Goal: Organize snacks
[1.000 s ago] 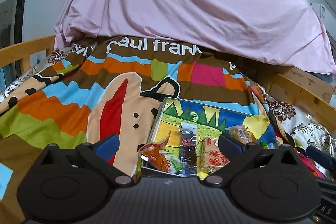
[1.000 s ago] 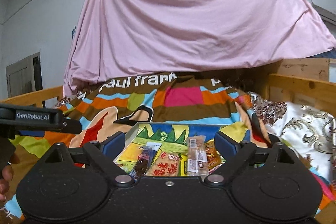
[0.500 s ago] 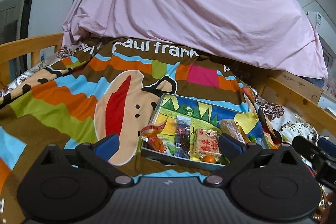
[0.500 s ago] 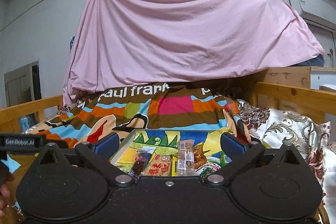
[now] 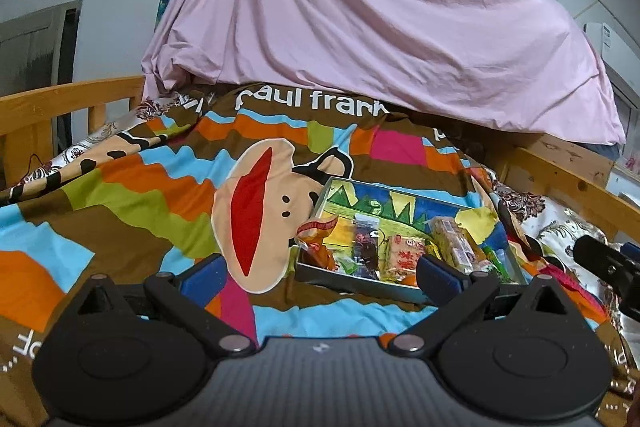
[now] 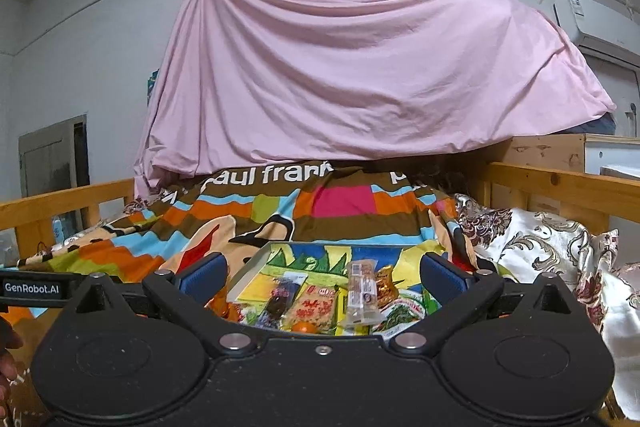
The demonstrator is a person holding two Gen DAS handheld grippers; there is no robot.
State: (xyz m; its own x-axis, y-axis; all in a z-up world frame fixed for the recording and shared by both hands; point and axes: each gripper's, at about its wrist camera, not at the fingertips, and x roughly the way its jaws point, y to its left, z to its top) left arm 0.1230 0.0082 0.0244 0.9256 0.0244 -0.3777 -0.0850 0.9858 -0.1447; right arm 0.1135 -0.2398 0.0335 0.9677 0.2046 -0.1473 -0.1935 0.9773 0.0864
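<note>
Surface: I see a bed covered by a striped monkey-print blanket (image 5: 168, 195), with wooden rails (image 6: 60, 203) on both sides.
Backdrop: a pink sheet (image 6: 360, 79) hangs draped across the head end of the bed.
Snack tray: a shallow tray (image 5: 360, 281) with a painted landscape bottom lies on the blanket, toward the right-hand rail, just right of the printed monkey face.
Contents: in the tray's near half I count an orange-red packet (image 5: 316, 239) at the left end, a dark packet (image 5: 366, 247), a rice-cracker packet with red characters (image 5: 404, 255), and a clear-wrapped pale bar (image 5: 452, 247) leaning to the right.
Right wrist view: the same bar (image 6: 362, 293) stands out above the cracker packet (image 6: 314, 309); a small orange item (image 6: 304, 327) lies at the tray's near edge.
Left claw (image 5: 320, 273): jaws spread wide, nothing between them, held short of the tray's near-left corner.
Right claw (image 6: 322, 273): jaws fully wide, empty, framing the tray from its near edge; no contact with any packet.
Cross-check: the right claw's black body appears at the left view's right edge, apart from the tray.
</note>
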